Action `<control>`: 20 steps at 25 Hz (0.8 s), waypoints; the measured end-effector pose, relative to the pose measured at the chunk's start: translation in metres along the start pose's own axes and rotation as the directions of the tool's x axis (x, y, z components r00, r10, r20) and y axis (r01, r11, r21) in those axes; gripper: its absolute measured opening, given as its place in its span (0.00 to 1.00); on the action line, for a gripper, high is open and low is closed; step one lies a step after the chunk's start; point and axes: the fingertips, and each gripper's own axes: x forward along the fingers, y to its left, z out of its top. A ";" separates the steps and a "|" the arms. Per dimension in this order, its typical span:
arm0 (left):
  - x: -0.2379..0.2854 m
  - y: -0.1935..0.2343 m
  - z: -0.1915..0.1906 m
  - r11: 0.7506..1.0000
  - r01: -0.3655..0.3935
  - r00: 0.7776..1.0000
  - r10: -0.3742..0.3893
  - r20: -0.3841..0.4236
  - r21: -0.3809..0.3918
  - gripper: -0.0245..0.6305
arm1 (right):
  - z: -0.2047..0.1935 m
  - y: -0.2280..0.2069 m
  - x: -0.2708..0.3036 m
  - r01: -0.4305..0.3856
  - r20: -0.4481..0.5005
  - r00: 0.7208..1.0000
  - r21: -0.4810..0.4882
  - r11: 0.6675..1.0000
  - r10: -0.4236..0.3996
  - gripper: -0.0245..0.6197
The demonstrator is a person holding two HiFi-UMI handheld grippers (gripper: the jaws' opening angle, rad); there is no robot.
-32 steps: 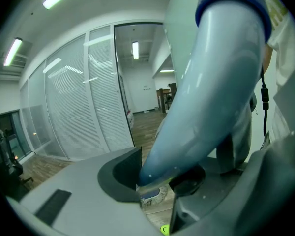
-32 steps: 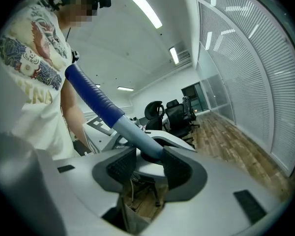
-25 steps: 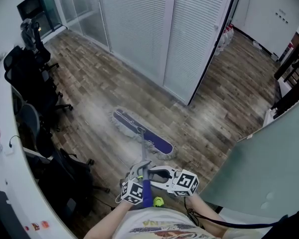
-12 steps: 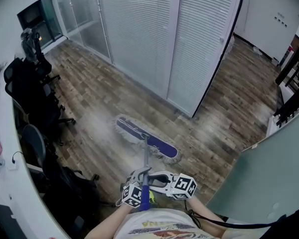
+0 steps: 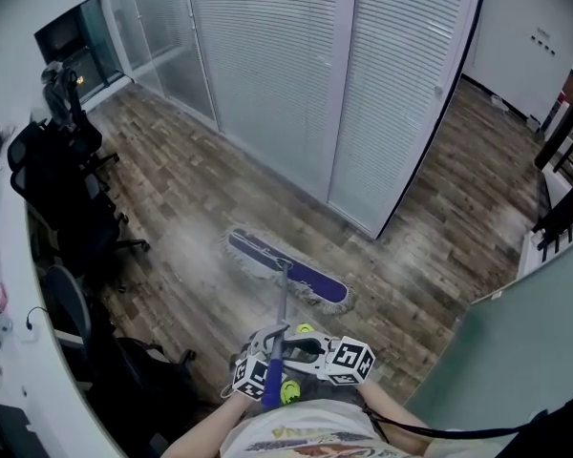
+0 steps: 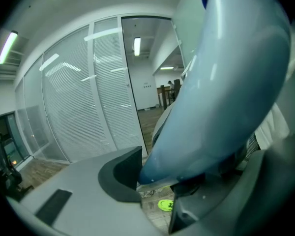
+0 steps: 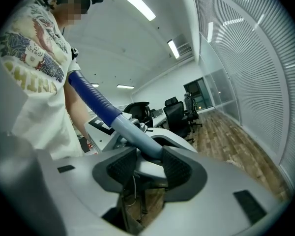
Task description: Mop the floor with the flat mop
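Observation:
The flat mop's purple head (image 5: 288, 268), fringed in white, lies on the wood-look floor in front of me in the head view. Its handle (image 5: 281, 313) slopes back to my two grippers at the bottom of that view. My left gripper (image 5: 258, 368) is shut on the blue part of the handle, low and close to my body. In the left gripper view the handle (image 6: 226, 82) fills most of the picture, pinched between the jaws of my left gripper (image 6: 155, 181). My right gripper (image 5: 317, 349) sits beside it; its dark pads (image 7: 179, 168) clamp the pale blue handle (image 7: 132, 132).
Black office chairs (image 5: 62, 189) and a white desk (image 5: 10, 284) line the left. A glass partition with closed blinds (image 5: 296, 84) runs ahead, ending at a dark post (image 5: 430, 113). A grey-green panel (image 5: 516, 351) stands at right. A green smiley disc (image 5: 291, 389) shows near my feet.
The mop head has slid over the floor toward the lower right of the head view, with both grippers carrying the handle along. The blinds and post have shifted right in view.

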 end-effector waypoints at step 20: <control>0.182 0.237 0.057 0.994 -0.085 0.996 0.083 -0.036 -0.073 0.18 | 0.121 -0.278 0.003 -0.131 0.024 0.991 0.012 0.991 0.130 0.30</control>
